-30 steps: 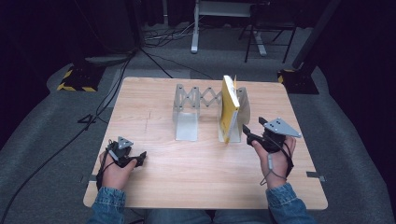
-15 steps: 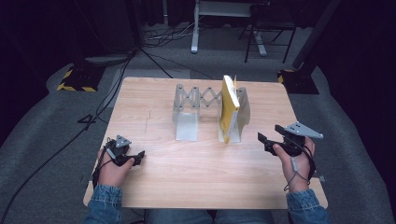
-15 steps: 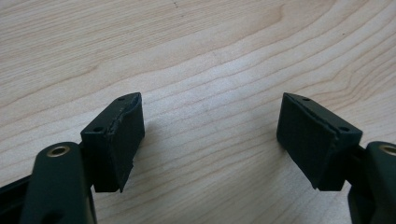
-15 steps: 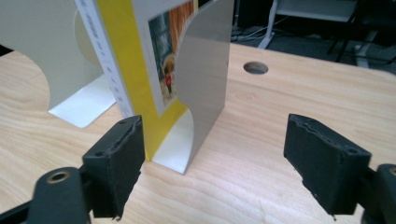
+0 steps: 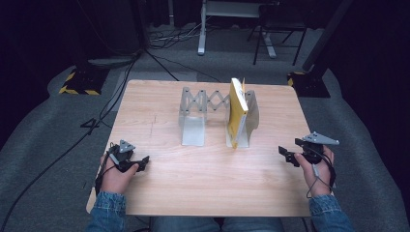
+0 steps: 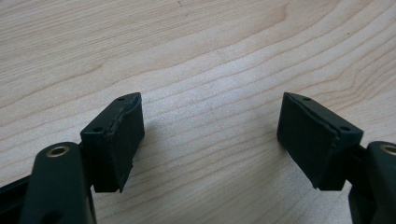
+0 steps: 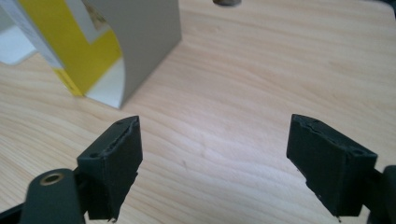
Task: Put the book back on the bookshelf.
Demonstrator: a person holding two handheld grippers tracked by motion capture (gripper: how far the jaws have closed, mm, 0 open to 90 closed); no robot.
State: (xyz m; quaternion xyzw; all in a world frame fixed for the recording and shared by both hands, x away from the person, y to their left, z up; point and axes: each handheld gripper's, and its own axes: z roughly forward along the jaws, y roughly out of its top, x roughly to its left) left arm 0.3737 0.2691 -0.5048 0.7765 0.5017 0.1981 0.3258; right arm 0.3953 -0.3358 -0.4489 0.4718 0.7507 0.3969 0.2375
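Book (image 5: 238,112) upright in an expandable grey bookend rack (image 5: 203,116) mid-desk.
Its yellow-and-white cover leans on the rack's right end plate. Left tool (image 5: 144,162) and right tool (image 5: 284,153), both with jaws apart and empty, sit over the wooden desk (image 5: 208,179), well apart.

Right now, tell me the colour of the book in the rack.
Yellow, with white patches on the cover; the book shows best in the right gripper view.

Expanding rack (image 5: 218,116) is sitting mid-table (image 5: 203,193), toward the far edge. Book (image 5: 237,112) is standing upright in its right end. Left gripper (image 5: 141,164) is resting near-left, right gripper (image 5: 287,155) near-right, both well apart from the rack.
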